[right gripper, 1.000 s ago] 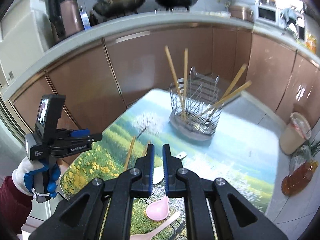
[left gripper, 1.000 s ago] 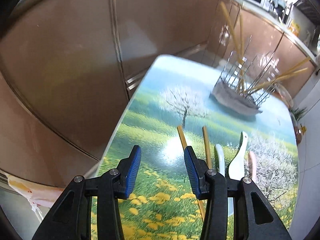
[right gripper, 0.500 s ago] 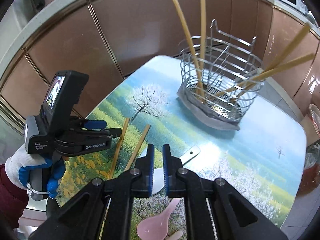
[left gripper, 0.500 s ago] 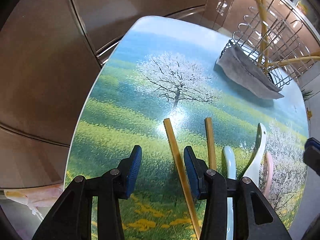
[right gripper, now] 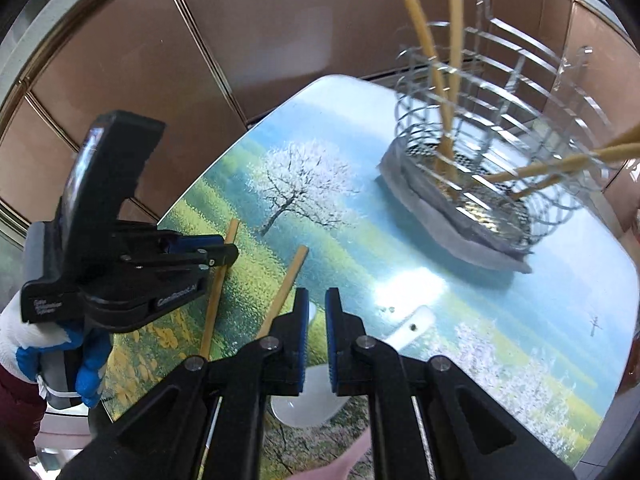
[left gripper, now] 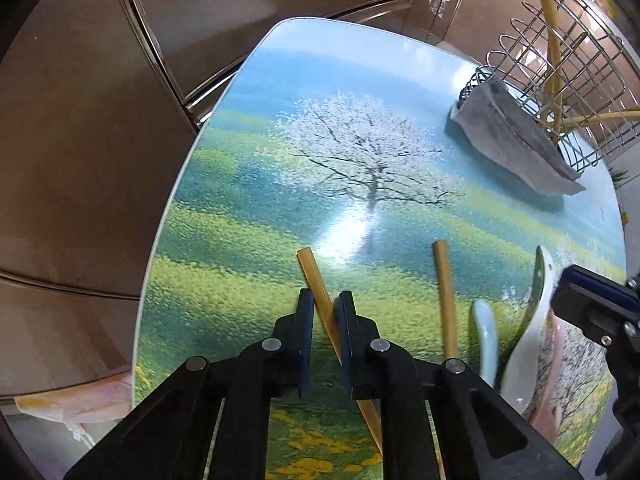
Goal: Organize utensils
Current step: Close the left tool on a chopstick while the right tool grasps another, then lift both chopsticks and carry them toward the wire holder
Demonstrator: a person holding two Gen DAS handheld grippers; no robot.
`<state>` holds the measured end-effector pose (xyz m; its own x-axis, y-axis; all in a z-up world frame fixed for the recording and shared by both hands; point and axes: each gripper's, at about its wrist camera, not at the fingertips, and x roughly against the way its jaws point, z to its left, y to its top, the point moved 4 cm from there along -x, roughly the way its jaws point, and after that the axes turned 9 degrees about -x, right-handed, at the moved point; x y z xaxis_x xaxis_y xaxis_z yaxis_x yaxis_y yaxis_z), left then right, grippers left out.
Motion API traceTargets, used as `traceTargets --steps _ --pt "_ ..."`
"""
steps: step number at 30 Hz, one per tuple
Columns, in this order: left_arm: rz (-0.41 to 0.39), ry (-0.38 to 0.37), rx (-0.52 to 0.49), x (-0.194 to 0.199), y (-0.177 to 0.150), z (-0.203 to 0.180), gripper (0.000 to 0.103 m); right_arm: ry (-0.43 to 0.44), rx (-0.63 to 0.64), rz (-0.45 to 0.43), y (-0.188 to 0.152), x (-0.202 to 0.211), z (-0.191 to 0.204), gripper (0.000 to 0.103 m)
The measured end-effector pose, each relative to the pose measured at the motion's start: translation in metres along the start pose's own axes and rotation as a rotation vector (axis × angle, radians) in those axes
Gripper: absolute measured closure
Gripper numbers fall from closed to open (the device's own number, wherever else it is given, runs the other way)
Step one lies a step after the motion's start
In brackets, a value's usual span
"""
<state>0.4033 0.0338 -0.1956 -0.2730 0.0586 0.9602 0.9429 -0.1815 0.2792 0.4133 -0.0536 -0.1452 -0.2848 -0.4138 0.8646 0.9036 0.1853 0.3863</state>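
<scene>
A bamboo chopstick (left gripper: 310, 268) lies on the landscape-printed table (left gripper: 248, 200). My left gripper (left gripper: 325, 300) is closing on it, and the pads pinch its shaft near the far end. The right wrist view shows the same grip: left gripper (right gripper: 226, 250), chopstick (right gripper: 214, 304). A second chopstick (left gripper: 446, 300) lies to its right, then a pale green spoon (left gripper: 486, 336), a white spoon (left gripper: 532, 328) and a pink spoon (left gripper: 554, 360). My right gripper (right gripper: 317, 300) is shut with nothing in it, hovering just above the white spoon (right gripper: 412, 326).
A wire utensil basket (right gripper: 500, 140) on a grey cloth (left gripper: 516, 140) stands at the table's far right and holds several upright chopsticks. Brown cabinet doors (left gripper: 100, 120) surround the table. A gloved hand (right gripper: 24, 344) holds the left gripper. A plastic bag (left gripper: 80, 404) hangs beyond the table's left edge.
Both grippers came down closer to the table. The left jaws, wide apart before, have closed onto the left chopstick. The right gripper stayed shut while nearing the spoons.
</scene>
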Motion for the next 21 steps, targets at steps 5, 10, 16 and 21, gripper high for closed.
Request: traceTargets --steps 5,10,16,21 --pt "0.000 0.001 0.003 -0.004 0.000 0.020 0.093 0.006 0.007 0.065 0.007 -0.026 0.014 0.095" --pt "-0.008 -0.014 0.000 -0.003 -0.005 0.035 0.095 -0.021 0.023 0.118 0.011 -0.050 0.023 0.095" --pt "-0.010 -0.029 -0.014 -0.004 -0.011 0.044 0.095 -0.069 0.033 0.163 0.016 -0.068 0.029 0.095" --pt "-0.008 -0.049 -0.021 -0.004 -0.014 0.049 0.095 -0.107 0.044 0.190 0.019 -0.076 0.032 0.093"
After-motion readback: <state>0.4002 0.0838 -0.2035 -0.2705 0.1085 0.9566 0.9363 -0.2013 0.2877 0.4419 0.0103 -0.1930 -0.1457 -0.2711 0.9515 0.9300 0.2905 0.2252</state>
